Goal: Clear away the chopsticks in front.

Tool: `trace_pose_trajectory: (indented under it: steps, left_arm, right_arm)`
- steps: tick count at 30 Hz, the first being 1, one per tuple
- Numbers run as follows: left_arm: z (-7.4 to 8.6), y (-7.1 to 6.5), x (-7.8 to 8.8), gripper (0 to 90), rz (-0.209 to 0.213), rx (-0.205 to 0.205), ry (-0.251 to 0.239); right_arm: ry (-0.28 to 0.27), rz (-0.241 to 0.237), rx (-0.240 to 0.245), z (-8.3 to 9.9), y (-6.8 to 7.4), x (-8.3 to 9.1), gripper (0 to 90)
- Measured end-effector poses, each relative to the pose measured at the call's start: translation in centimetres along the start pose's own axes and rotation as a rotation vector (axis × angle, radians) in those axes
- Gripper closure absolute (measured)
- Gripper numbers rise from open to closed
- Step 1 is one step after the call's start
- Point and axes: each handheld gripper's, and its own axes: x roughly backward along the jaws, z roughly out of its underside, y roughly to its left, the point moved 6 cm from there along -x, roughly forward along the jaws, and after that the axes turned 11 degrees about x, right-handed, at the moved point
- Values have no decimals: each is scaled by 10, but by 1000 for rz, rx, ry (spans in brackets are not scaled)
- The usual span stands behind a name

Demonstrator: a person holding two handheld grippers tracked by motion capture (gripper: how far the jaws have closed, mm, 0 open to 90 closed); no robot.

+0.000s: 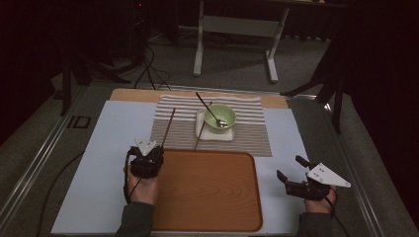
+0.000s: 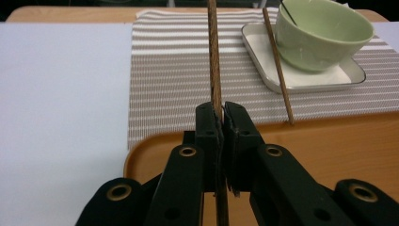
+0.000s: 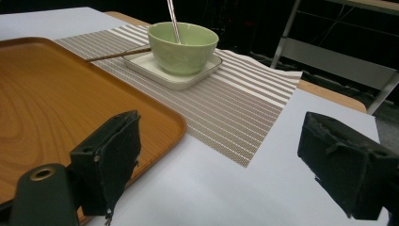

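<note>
My left gripper [image 1: 159, 150] [image 2: 221, 110] is shut on the near end of a brown chopstick [image 1: 169, 126] [image 2: 214, 61], which points away over the striped placemat [image 1: 247, 133] [image 2: 174, 70]. It sits at the far left corner of the wooden tray [image 1: 207, 192] [image 2: 329, 141]. A second chopstick [image 1: 201, 127] [image 2: 278, 70] leans on the white square plate [image 1: 217, 136] [image 2: 306, 80], which carries a green bowl [image 1: 220, 118] [image 2: 324, 35] [image 3: 181, 47] with a spoon [image 1: 205, 106] [image 3: 173, 14] in it. My right gripper [image 1: 290, 167] [image 3: 221, 155] is open and holds nothing, on the white mat right of the tray [image 3: 56, 103].
A white mat [image 1: 113, 148] covers the tabletop, whose wooden far edge [image 1: 133, 94] shows behind it. Beyond the table stand a white frame [image 1: 237, 27] and dark stands with cables on the floor.
</note>
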Motion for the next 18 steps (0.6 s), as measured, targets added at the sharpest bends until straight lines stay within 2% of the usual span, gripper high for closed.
trace_pose_trajectory:
  steps: [8,18]
  left_arm:
    - [29,6,6,861,-20,16,26]
    - [45,15,22,861,-43,35,24]
  right_arm:
    - [0,1,1,0,0,0,131]
    - [0,0,2,-1,1,-1,131]
